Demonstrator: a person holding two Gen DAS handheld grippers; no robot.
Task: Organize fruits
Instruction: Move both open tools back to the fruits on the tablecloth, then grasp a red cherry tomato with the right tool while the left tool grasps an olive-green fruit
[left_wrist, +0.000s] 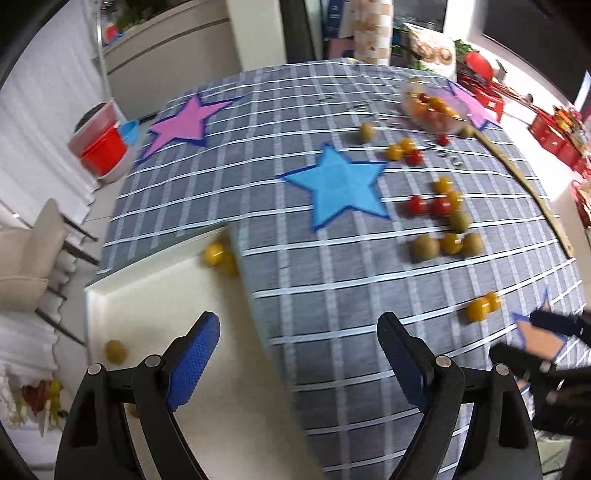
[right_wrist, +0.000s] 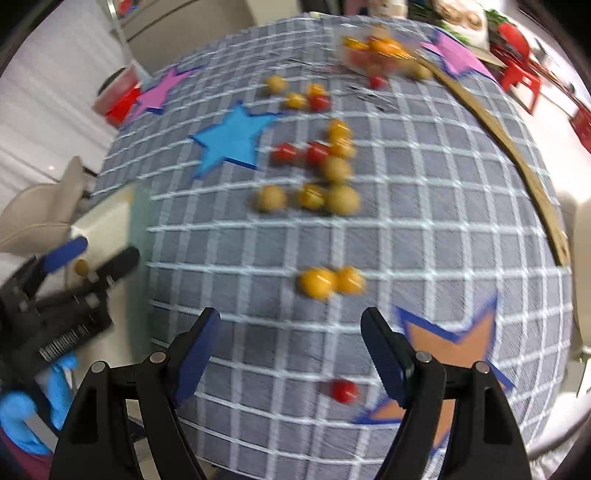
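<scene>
Small red, yellow and green fruits lie scattered on the checked tablecloth (left_wrist: 295, 258). A white tray (left_wrist: 155, 302) at the table's left edge holds a green fruit (left_wrist: 115, 351) and yellow fruits (left_wrist: 214, 254). My left gripper (left_wrist: 299, 354) is open and empty, over the tray's right edge. My right gripper (right_wrist: 290, 343) is open and empty above the cloth, just short of a pair of yellow fruits (right_wrist: 330, 282); a red fruit (right_wrist: 343, 390) lies between its fingers. A clear bowl (left_wrist: 436, 107) of fruits stands at the far right.
Felt stars lie on the cloth: blue (left_wrist: 338, 184), pink (left_wrist: 184, 122), orange (right_wrist: 454, 343). A wooden strip (right_wrist: 517, 155) runs along the right edge. A red tub (left_wrist: 101, 147) and chairs stand off the table's left side.
</scene>
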